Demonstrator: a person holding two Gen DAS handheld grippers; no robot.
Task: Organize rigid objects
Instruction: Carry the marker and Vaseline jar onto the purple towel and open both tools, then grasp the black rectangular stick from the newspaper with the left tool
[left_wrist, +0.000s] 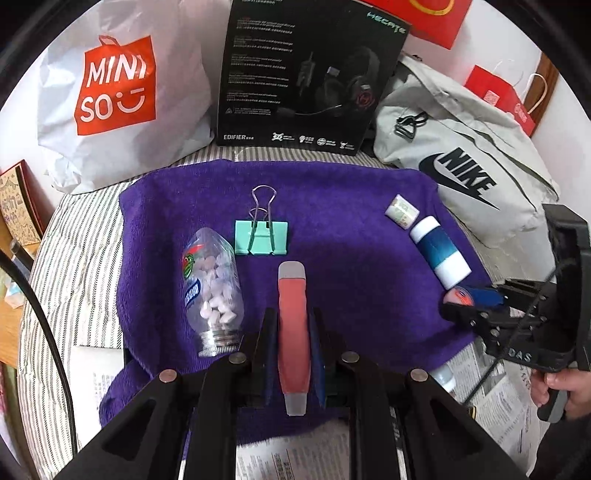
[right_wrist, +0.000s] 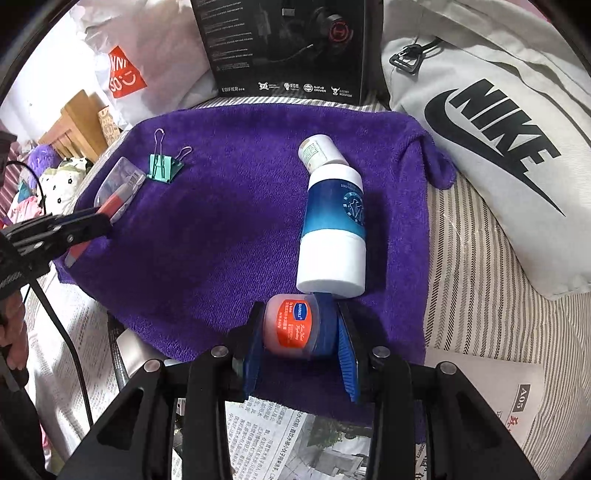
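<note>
A purple towel (left_wrist: 351, 221) lies on the striped bed. On it are a clear bottle of tablets (left_wrist: 214, 288), a mint binder clip (left_wrist: 261, 238), a blue-and-white bottle (left_wrist: 439, 254) and a small white bottle (left_wrist: 402, 210). My left gripper (left_wrist: 293, 321) is shut on a red stick with grey ends (left_wrist: 291, 295), low over the towel's near side beside the tablet bottle. My right gripper (right_wrist: 291, 314) is shut on a small jar with an orange label (right_wrist: 295, 325), just below the base of the blue-and-white bottle (right_wrist: 332, 229). The right gripper (left_wrist: 465, 304) also shows at the towel's right edge.
A white Miniso bag (left_wrist: 110, 92), a black headset box (left_wrist: 306, 74) and a grey Nike bag (left_wrist: 461, 155) stand along the back. Red paper bags (left_wrist: 506, 99) are behind the Nike bag. Newspaper (right_wrist: 295, 443) lies at the towel's near edge. A person's hand (left_wrist: 569, 391) grips the right handle.
</note>
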